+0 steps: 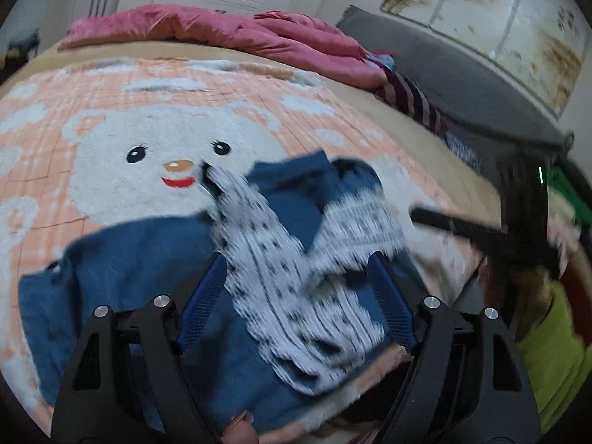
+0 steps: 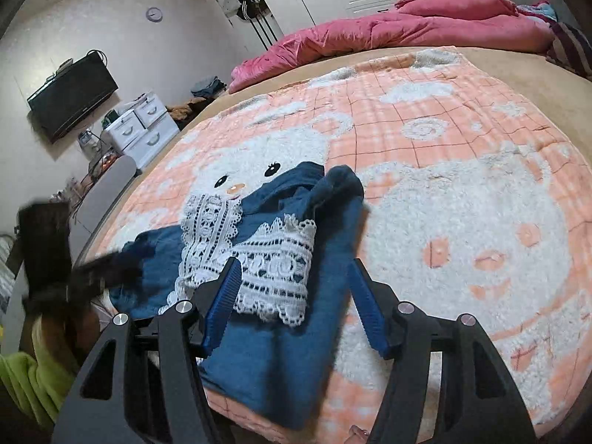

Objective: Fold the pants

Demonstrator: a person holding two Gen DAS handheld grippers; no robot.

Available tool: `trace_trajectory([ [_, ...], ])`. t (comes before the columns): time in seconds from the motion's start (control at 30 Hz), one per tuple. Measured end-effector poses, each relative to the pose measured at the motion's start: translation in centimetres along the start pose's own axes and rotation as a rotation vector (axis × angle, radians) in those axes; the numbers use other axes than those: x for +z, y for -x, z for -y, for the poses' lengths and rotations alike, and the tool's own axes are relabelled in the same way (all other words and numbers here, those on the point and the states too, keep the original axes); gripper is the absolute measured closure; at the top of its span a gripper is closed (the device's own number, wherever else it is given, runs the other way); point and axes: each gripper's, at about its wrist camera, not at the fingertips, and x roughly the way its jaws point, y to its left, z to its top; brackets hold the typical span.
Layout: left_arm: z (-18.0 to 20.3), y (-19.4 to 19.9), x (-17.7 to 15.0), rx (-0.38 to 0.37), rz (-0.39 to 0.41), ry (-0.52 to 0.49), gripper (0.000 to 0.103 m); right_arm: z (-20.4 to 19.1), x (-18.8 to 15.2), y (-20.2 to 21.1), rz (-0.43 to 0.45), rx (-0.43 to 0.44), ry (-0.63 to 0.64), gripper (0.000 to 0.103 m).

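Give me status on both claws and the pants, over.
Left claw open, empty, above pants. Right claw open, empty. Blue pants with lace cuffs bunched on bear blanket, fold unfinished. Nothing blocking.

No readable text, label, brand or number shows in either view; the round wall clock (image 2: 154, 14), upper left, is too small to read.
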Motion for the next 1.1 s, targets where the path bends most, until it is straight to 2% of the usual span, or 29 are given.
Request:
trace_trajectory([
  [0.13,2.2,-0.8,-1.5,0.014,-0.03,-0.099,0.042,-1.1,-0.3,-1.5,-0.037,-0.007,0.005,0.044],
  [0.27,2.3,-1.2,-2.0,0.018,-0.05,-0.1,0.046,-0.8,-0.4,-2.6,-0.078,-0.013,-0.018,0.05],
  [0.33,2.0,-1.7,-2.2,0.022,-0.072,-0.089,0.051,-0.8,-0.4,-3.2,-0.098,0.012,-0.027,0.067],
  [0.37,1.8,-2.0,-2.3,0.021,-0.082,-0.085,0.052,-0.8,-0.4,-3.3,-0.105,0.021,-0.026,0.07],
  [0.5,1.8,-3.1,-3.0,0.01,-0.134,-0.072,0.06,-2.0,-0.1,-3.5,-0.089,0.063,-0.005,0.093],
  [0.53,1.8,-3.2,-3.1,0.015,-0.141,-0.072,0.061,-2.3,0.2,-3.3,-0.073,0.066,0.0,0.093],
  [0.63,1.4,-3.4,-3.5,0.028,-0.15,-0.06,0.075,-3.3,1.7,-3.1,-0.031,0.133,-0.012,0.095],
  [0.8,0.3,-2.7,-3.5,-0.02,-0.146,-0.025,0.093,-6.2,4.3,-4.6,-0.033,0.203,-0.003,0.095],
  [0.93,0.3,-1.7,-3.8,-0.041,-0.141,-0.035,0.097,-9.1,6.0,-7.7,-0.096,0.185,0.037,0.095],
  [1.0,0.2,-1.0,-4.0,-0.041,-0.132,-0.049,0.102,-9.9,6.4,-9.8,-0.14,0.149,0.059,0.095],
  [1.1,-0.5,-0.4,-4.4,-0.032,-0.128,-0.041,0.103,-9.9,6.6,-13.9,-0.224,0.081,0.047,0.095],
])
